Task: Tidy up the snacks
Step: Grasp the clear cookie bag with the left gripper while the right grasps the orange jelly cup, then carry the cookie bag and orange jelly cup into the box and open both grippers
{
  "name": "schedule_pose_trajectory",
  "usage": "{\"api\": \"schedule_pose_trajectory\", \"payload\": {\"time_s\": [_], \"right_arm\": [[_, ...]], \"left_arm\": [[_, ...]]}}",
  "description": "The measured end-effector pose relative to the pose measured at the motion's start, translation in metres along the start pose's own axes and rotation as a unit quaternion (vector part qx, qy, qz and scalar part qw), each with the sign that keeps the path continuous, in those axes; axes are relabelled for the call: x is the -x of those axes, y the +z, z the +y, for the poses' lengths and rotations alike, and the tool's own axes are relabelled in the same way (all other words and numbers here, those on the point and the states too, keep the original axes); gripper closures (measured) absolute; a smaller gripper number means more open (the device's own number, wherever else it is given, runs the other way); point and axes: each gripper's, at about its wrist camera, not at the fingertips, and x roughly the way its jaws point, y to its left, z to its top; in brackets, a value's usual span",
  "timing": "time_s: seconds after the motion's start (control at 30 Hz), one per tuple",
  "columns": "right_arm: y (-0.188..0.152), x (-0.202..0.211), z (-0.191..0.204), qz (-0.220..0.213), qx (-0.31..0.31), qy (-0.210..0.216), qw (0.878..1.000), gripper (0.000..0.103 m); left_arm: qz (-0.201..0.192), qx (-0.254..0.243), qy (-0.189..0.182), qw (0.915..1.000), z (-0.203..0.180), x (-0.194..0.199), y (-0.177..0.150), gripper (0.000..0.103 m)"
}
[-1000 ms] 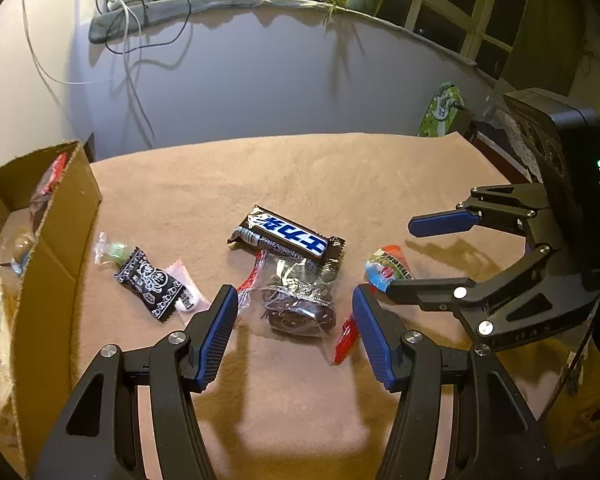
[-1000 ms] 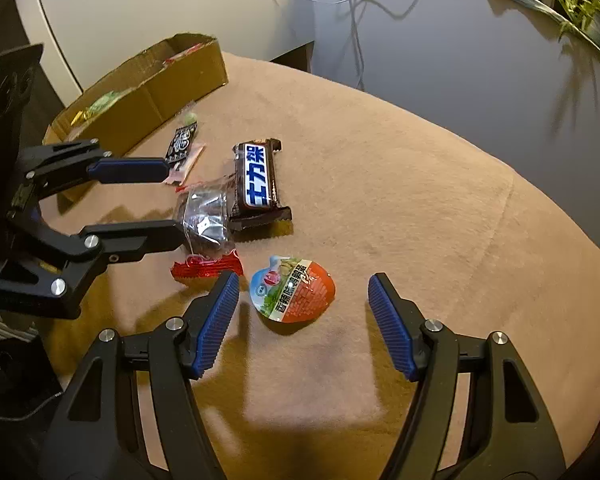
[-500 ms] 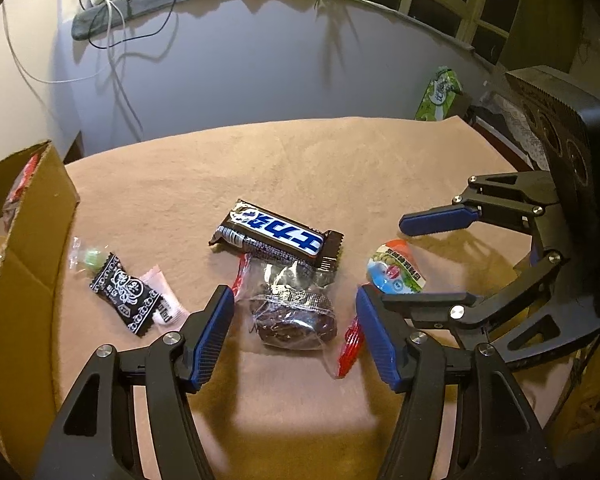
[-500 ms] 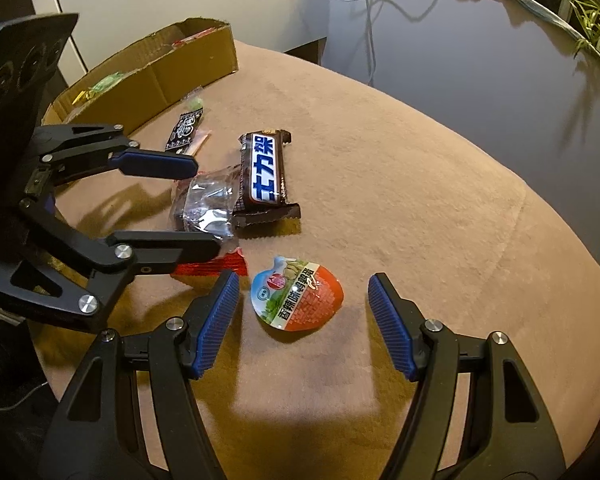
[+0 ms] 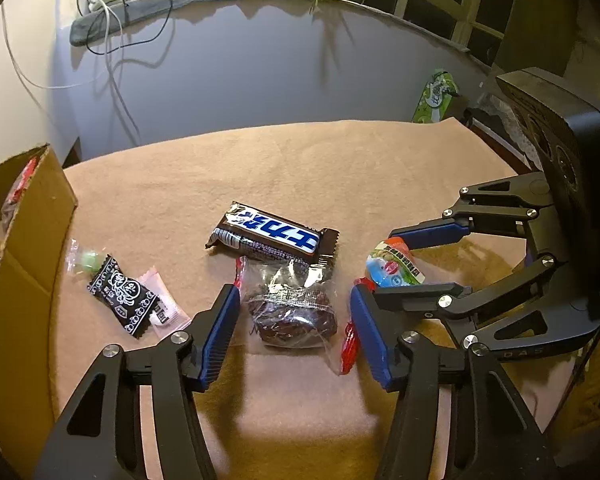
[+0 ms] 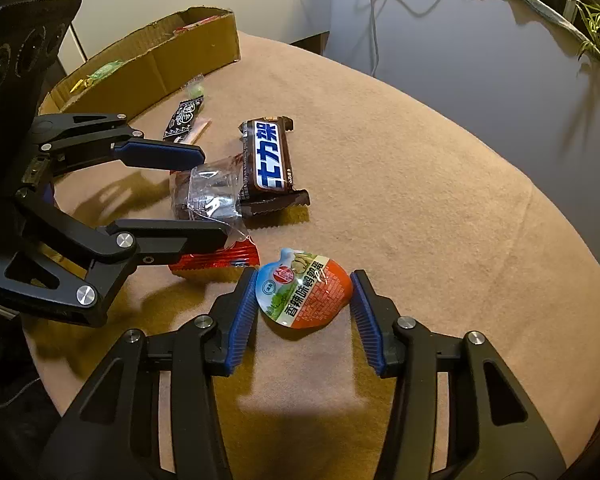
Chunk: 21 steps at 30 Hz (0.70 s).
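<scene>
On my far left stands the cardboard box (image 5: 28, 264), snacks already inside. Just beside it on the tan cloth (image 5: 300, 168) lie a green candy (image 5: 87, 260), a black patterned sachet (image 5: 122, 296) and a pink wrapper (image 5: 166, 312). My left gripper (image 5: 290, 326) is spread wide around the clear bag of dark dried fruit (image 5: 292, 308), pads not touching it. The brown Snickers bar (image 5: 274, 236) lies just beyond. A red packet (image 6: 216, 260) sits between. My right gripper (image 6: 304, 312) brackets the orange quail-egg pack (image 6: 306, 290), nearly touching its edges.
</scene>
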Motion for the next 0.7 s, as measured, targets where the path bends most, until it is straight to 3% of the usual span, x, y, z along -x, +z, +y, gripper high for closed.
{"api": "schedule_pose_trajectory", "payload": {"time_s": [0.2,0.23,0.3,0.37,0.7], "right_arm": [[-0.002,0.001,0.001,-0.001,-0.002,-0.002,1.0,0.057],[-0.003,0.002,0.001,0.0,-0.003,-0.004,1.0,0.057],[-0.003,0.003,0.0,0.0,-0.005,-0.006,1.0,0.057],[-0.005,0.005,-0.001,-0.001,-0.009,-0.008,1.0,0.057],[-0.011,0.012,-0.006,-0.007,-0.02,-0.015,1.0,0.057]], "left_arm": [[-0.004,-0.011,-0.001,0.9999,-0.002,0.002,-0.001,0.047],[-0.002,-0.011,-0.001,0.9999,-0.002,0.001,-0.001,0.045],[0.009,-0.009,-0.004,0.9999,-0.001,-0.004,0.001,0.031],[0.007,-0.012,0.003,0.9999,-0.001,-0.007,0.001,0.03],[0.003,-0.026,0.013,0.9996,-0.009,-0.002,-0.002,0.048]]}}
